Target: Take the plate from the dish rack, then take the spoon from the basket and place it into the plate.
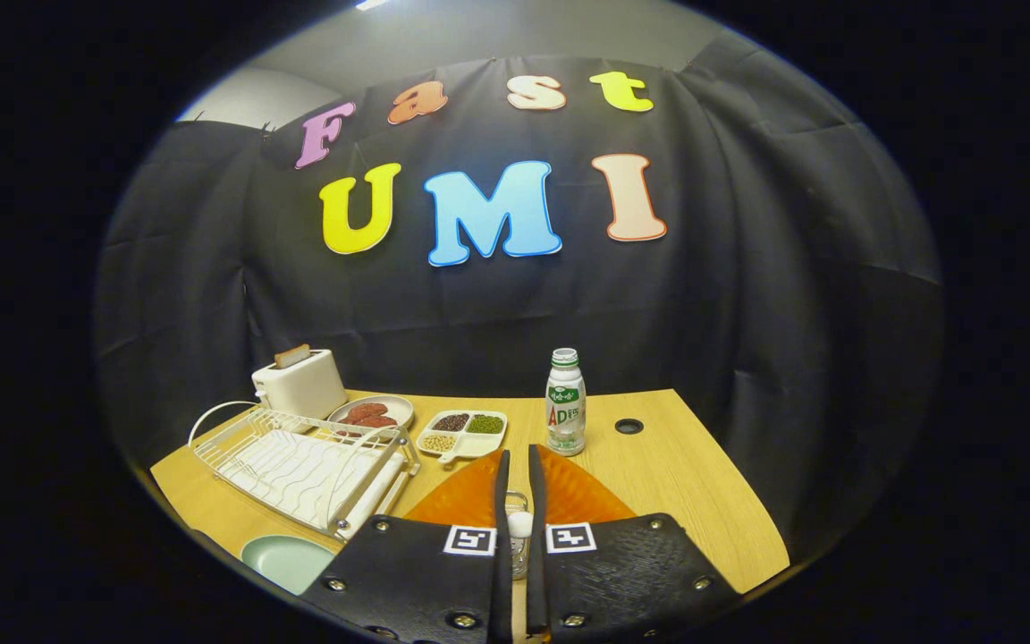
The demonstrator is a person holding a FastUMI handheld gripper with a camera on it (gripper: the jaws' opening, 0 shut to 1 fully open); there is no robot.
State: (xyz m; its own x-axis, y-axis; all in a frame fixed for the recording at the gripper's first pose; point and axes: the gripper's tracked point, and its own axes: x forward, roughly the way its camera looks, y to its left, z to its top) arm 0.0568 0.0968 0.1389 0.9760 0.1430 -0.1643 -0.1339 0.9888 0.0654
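My gripper (519, 465) was nearly closed, fingers pinching a white spoon handle (520, 524) over an orange mat (470, 501). Pale green plate (287, 562) lay on the table (703, 501), beside the empty dish rack (300, 465). Bottle (565, 402) stood beyond the fingers.

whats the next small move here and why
Probably swing the tool left toward the green plate beside the dish rack. Its fingers look closed on a small white piece, likely the spoon, and the plate already lies on the table, off the rack.
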